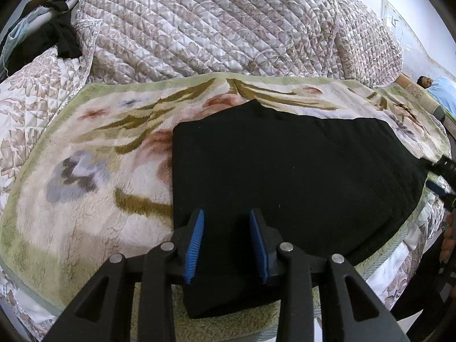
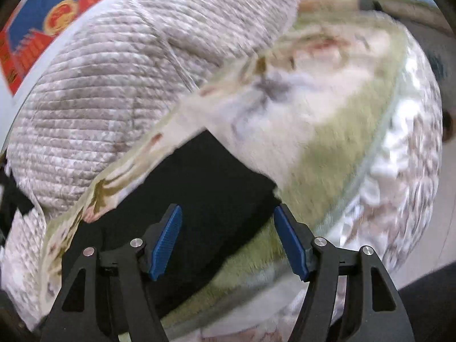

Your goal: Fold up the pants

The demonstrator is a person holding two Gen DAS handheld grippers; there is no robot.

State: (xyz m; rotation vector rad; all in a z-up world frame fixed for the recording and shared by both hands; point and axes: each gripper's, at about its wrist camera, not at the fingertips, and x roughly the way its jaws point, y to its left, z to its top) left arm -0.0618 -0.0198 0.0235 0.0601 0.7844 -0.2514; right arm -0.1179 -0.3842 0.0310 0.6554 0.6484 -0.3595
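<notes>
Black pants [image 1: 285, 165] lie folded into a flat wide shape on a floral fleece blanket [image 1: 85, 171]. My left gripper [image 1: 226, 212] hovers over the pants' near left corner. Its blue pads [image 1: 196, 245] stand apart and grip nothing. At the right edge of the left wrist view, the right gripper [image 1: 440, 176] is beside the pants' right end, with a hand [image 1: 449, 233] below it. The right wrist view is blurred. In it my right gripper [image 2: 227, 209] is wide open and holds nothing, over the pants' edge [image 2: 205, 188] and the blanket [image 2: 327, 114].
A quilted floral bedspread [image 1: 199, 28] is heaped behind the blanket, also the quilt [image 2: 99, 85]. Dark clothes [image 1: 62, 37] lie at the far left. A person in a light blue top [image 1: 439, 88] lies at the far right. A red and blue poster [image 2: 42, 14] hangs on the wall.
</notes>
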